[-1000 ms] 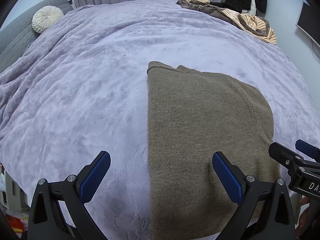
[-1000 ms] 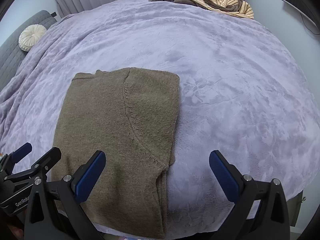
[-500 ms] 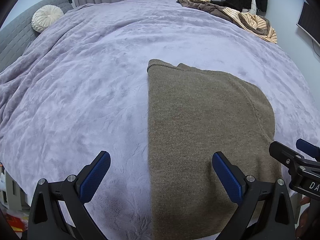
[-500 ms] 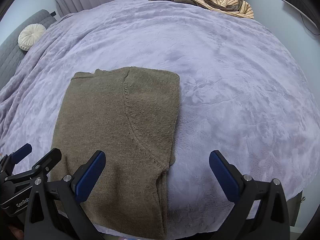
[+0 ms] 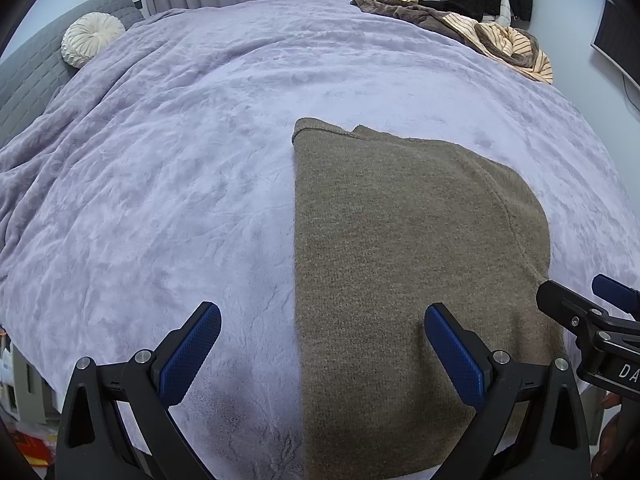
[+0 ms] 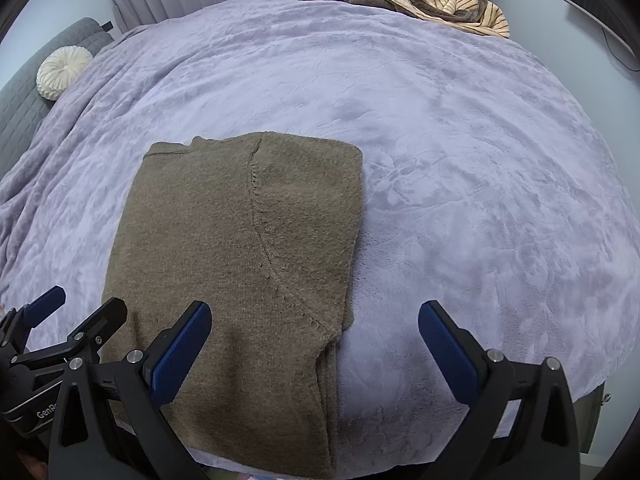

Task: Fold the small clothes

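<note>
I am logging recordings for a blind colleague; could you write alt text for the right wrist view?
A partly folded olive-brown knit sweater lies flat on a lilac plush blanket covering a bed. The right gripper hovers open above the sweater's near right edge, holding nothing, with the left gripper at lower left. A heap of striped tan clothes sits at the far edge.

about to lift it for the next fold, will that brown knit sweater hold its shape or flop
The brown knit sweater will probably flop: it lies flat in soft folded layers on the purple blanket. Held at one edge, the layers would likely slide open. Its fuzzy knit should grip rather than slip.
</note>
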Tool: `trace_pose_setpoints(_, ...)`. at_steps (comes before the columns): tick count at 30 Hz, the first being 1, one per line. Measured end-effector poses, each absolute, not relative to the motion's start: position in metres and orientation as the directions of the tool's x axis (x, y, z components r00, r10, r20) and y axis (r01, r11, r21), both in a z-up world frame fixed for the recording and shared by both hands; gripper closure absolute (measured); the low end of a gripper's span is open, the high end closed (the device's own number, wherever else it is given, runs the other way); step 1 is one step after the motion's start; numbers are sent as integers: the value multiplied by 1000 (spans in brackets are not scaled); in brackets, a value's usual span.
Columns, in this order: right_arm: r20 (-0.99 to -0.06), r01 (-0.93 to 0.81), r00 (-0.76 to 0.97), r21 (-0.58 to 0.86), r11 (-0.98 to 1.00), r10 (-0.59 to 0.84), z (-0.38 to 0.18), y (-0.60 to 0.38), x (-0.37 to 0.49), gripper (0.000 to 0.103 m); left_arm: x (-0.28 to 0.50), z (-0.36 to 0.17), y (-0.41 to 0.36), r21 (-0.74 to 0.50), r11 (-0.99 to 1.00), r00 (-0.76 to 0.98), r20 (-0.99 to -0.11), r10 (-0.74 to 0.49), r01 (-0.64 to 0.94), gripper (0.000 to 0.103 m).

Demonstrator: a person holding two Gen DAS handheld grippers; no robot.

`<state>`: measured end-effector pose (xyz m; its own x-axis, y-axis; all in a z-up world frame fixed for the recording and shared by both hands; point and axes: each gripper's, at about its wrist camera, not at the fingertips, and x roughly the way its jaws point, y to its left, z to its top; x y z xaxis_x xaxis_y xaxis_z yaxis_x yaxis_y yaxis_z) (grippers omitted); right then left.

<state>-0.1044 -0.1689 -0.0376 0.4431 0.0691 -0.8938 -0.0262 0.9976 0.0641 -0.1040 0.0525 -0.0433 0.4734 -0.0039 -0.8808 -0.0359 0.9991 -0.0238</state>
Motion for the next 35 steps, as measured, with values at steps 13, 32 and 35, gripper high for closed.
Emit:
trace_pose_setpoints(13, -895, -30, 440, 63, 998, 69, -39, -164, -105, 0, -102, -44, 54, -24, 999, 472, -882, -9, -26, 1)
trace_pose_setpoints(32, -898, -37, 434, 62, 997, 72, -39, -160, -103, 0, -104, -40, 51, -37, 999, 496, -868, -23, -18, 1)
trace_pose_setpoints(35, -898, -38, 433, 63, 997, 73, -39, -161, -102, 0, -104, -39, 51, -36, 999, 491, -871, -22, -20, 1)
